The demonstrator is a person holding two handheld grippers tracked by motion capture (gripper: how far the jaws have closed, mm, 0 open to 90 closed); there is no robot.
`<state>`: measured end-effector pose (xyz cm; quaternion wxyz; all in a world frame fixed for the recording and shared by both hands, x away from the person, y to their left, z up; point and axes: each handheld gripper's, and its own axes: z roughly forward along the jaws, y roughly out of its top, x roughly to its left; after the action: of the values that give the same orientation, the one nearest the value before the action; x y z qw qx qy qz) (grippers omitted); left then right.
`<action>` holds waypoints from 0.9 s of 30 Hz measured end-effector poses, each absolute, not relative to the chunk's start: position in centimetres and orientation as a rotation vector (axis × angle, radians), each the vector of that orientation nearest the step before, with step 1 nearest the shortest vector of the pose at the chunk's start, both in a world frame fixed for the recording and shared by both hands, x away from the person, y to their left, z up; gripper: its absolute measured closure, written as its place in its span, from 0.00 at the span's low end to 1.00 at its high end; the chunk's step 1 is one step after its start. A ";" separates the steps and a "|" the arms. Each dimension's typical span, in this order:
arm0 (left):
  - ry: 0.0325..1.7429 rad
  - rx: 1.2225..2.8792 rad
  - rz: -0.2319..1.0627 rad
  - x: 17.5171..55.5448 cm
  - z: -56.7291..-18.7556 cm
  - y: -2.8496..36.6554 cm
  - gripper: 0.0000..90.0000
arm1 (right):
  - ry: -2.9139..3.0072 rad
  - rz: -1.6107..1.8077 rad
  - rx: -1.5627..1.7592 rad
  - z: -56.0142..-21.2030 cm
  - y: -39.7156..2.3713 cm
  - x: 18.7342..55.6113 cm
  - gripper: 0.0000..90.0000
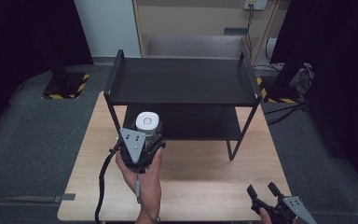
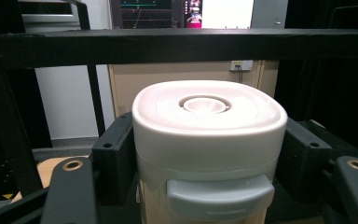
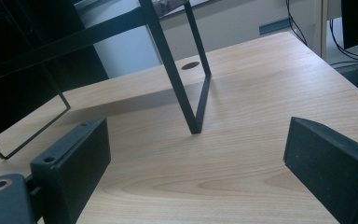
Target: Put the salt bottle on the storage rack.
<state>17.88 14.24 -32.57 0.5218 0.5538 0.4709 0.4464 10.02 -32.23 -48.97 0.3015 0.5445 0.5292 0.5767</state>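
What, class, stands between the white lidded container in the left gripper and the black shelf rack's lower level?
Nothing visible does. The left gripper holds the white lidded plastic container just in front of the black metal two-tier shelf rack; its lower level looks bare, and the top-shelf edge sits above the lid.

The canister [image 2: 207, 149] was white and square with rounded corners, its lid shut and dimpled at the centre, a grey latch on the near face. It stood upright, clamped between the left fingers [image 2: 114, 154].
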 end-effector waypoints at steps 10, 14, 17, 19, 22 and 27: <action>1.154 1.322 1.077 20.4 -32.7 13.9 0.34 | 1.392 1.529 1.451 -49.0 -32.8 10.9 0.08; 1.156 1.323 1.078 21.3 -32.8 13.7 0.34 | 1.391 1.527 1.452 -49.1 -32.9 11.2 0.08; 1.163 1.328 1.076 21.9 -32.9 13.6 0.34 | 1.395 1.524 1.456 -49.1 -33.0 11.5 0.08; 1.169 1.329 1.078 22.2 -33.0 13.5 0.34 | 1.397 1.522 1.458 -49.0 -33.0 11.6 0.08; 1.174 1.327 1.085 22.6 -33.1 13.4 0.34 | 1.394 1.518 1.462 -49.1 -33.1 11.8 0.08; 1.185 1.324 1.087 23.1 -33.2 13.5 0.34 | 1.397 1.511 1.469 -49.2 -33.2 12.1 0.08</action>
<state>23.10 13.54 -33.21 0.5048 0.5488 0.4911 0.4503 12.11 -33.16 -49.19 0.3018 0.5541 0.5269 0.5695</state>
